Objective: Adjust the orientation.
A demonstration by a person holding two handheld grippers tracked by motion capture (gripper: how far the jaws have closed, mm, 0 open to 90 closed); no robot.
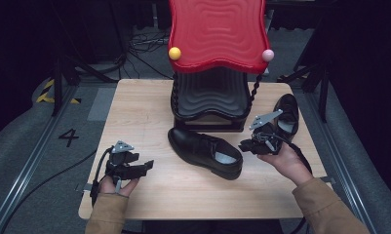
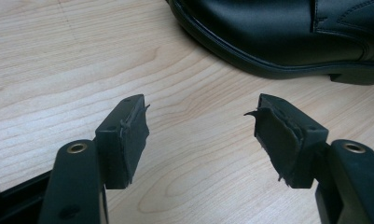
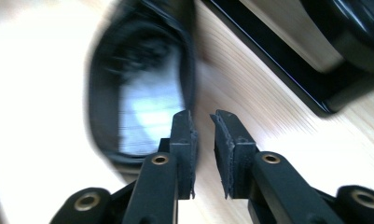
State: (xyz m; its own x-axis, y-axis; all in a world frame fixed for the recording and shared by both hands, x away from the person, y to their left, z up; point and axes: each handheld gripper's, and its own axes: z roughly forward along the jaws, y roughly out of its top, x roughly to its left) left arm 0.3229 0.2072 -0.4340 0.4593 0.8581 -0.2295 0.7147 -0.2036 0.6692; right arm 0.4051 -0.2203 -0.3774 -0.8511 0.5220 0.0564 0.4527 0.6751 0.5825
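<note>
A black leather shoe (image 1: 205,152) lies on its sole in the middle of the wooden table (image 1: 139,112), toe to the back left. My right gripper (image 1: 243,145) hovers just right of its heel. In the right gripper view the gripper (image 3: 203,121) has its jaws a narrow gap apart, with nothing between them, just beside the rim of the shoe's opening (image 3: 142,93). A second black shoe (image 1: 286,113) lies at the back right, behind the right hand. My left gripper (image 1: 146,166) rests near the front left, open wide (image 2: 201,123) and empty, pointing toward the first shoe (image 2: 278,32).
A stand with a red wavy top (image 1: 217,34) and black shelves (image 1: 210,97) occupies the back middle of the table; its black base (image 3: 287,65) runs close to the right gripper. Cables trail from both grippers. Bare wood lies between the left gripper and the shoe.
</note>
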